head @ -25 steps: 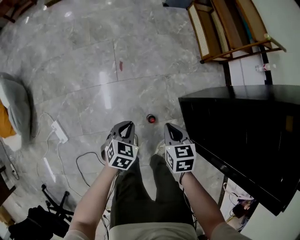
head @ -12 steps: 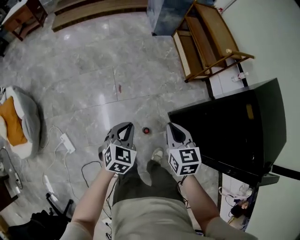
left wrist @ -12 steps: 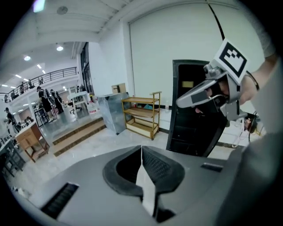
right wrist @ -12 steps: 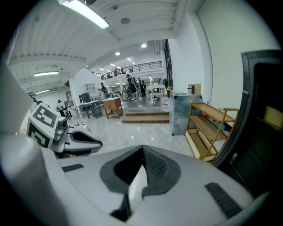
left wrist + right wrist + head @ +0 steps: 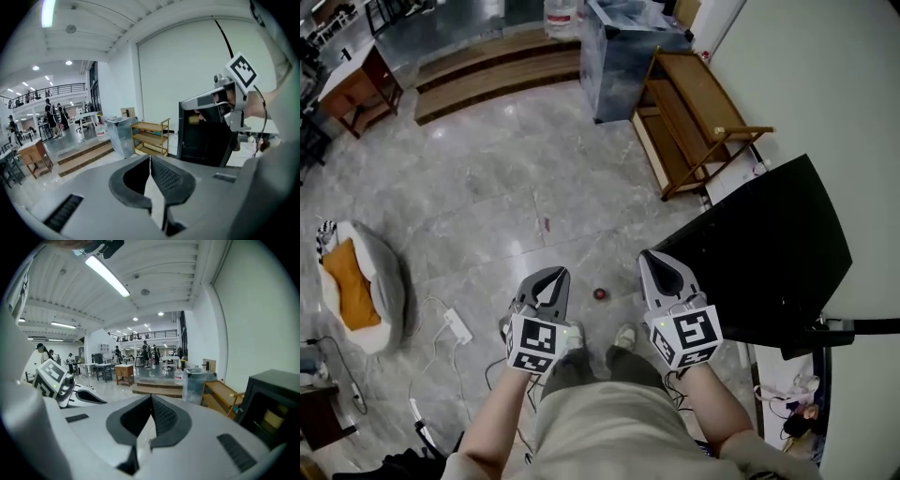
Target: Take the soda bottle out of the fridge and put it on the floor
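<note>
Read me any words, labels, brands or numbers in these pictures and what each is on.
No text is readable.
Cubes on left gripper and right gripper: square marker patterns, no letters.
The yellow label on the black fridge: too blurred to read.
The soda bottle: seen from above, no label shows.

So the bottle (image 5: 600, 293) sits on the floor (image 5: 487, 187) just ahead of the person's shoe (image 5: 625, 335), between the left gripper (image 5: 546, 274) and the right gripper (image 5: 651, 255). The fridge (image 5: 769, 244) is on the right, by the wall (image 5: 825, 84). Past it there's a shelf rack (image 5: 694, 122), then a cabinet (image 5: 623, 52). Steps (image 5: 487, 80) run across the far side. A cushion (image 5: 356, 281) and a power strip (image 5: 455, 325) lie off to the left.
</note>
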{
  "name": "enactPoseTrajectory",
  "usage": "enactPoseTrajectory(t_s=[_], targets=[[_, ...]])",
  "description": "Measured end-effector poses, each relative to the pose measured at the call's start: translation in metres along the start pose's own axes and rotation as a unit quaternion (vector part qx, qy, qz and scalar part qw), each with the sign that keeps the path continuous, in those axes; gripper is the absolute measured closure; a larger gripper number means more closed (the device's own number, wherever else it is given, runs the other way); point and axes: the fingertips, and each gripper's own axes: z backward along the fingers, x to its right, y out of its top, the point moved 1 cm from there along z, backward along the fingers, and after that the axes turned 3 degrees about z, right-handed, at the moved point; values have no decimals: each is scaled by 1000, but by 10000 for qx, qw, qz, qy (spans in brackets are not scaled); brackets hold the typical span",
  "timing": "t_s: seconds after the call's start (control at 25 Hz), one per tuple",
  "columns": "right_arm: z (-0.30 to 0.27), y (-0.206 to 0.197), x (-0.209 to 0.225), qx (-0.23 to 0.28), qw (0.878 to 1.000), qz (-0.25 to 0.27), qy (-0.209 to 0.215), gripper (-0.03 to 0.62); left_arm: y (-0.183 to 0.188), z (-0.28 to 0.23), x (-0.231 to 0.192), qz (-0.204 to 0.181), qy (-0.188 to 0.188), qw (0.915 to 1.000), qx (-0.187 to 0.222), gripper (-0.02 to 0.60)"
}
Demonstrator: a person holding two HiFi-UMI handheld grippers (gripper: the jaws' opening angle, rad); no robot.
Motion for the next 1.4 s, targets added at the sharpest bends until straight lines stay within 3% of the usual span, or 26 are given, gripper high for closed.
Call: enactPoseTrajectory(t_s=[0.16,0.48,0.68,1.0,1.4], targets=[[33,41,-1,319,9994,154,-10,597,50,33,11,107,-157,9987,474,571],[95,116,-19,942,9947,169,382,599,132,91,23,-218,-119,9914,1285,571],[121,158,-26,1393,9883,453,420,597,168,128,31,-335,-113,9840,1745,571],[151,189,-33,1722,9812,797,354,599,197,165,33,-615,62,9750,2133,571],[150,187,-20,1766,9822,569,284,597,203,164,37,-468,18,9761,2123,571]])
